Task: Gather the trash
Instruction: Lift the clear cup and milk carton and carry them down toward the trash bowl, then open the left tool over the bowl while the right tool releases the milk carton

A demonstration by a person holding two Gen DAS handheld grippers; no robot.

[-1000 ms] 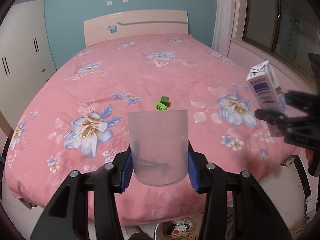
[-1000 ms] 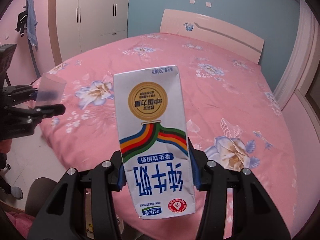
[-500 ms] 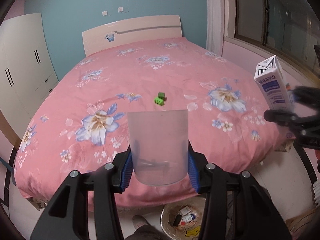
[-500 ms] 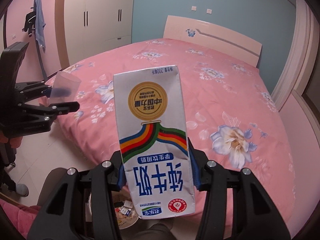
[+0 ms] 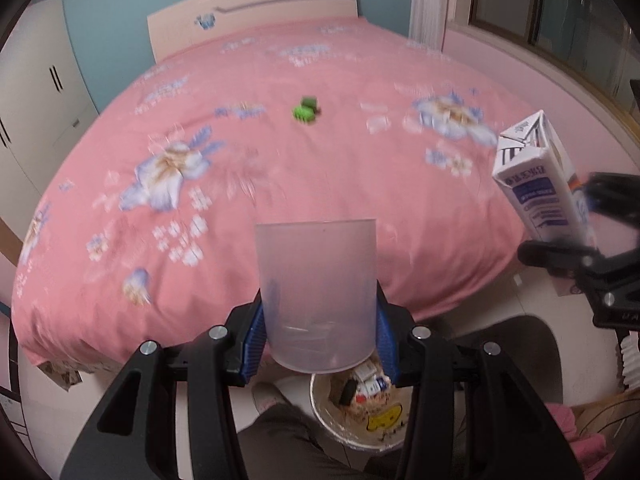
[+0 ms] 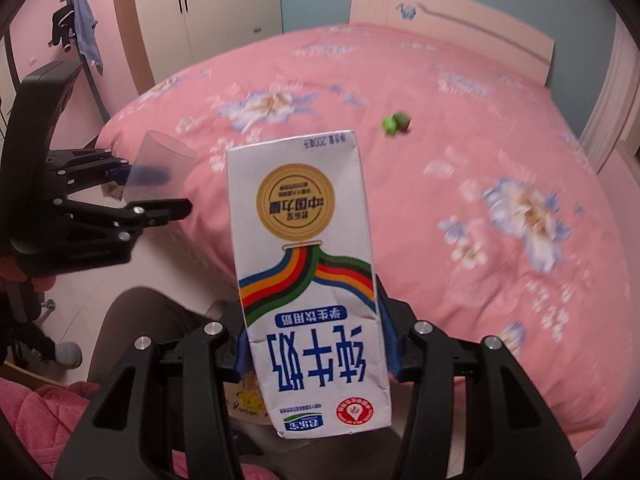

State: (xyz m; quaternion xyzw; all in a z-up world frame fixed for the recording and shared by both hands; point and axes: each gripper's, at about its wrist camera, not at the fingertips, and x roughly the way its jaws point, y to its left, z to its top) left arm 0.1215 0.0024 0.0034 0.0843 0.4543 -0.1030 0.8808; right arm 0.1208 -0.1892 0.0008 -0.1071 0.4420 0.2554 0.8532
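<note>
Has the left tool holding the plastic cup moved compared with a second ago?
Yes. The left tool with its cup has pulled back from the bed and now sits over the floor bin.

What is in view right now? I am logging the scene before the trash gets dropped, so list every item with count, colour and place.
cup: 1, translucent white, between the left gripper's fingers
carton: 1, white with blue print and a gold seal, upside down between the right gripper's fingers
green scrap: 1, green, on the bed near its middle
bin: 1, pale, on the floor below the cup, with packets inside
bed: 1, pink floral cover, pale headboard, fills the room's middle
wardrobe: 1, cream, against the wall beside the bed
chair: 1, black, behind the left gripper
clothes: a few, blue and dark, hanging by the pink wall
left gripper: 1, black, blue pads
right gripper: 1, black, blue pads
leg: dark trousers, bottom of view
</note>
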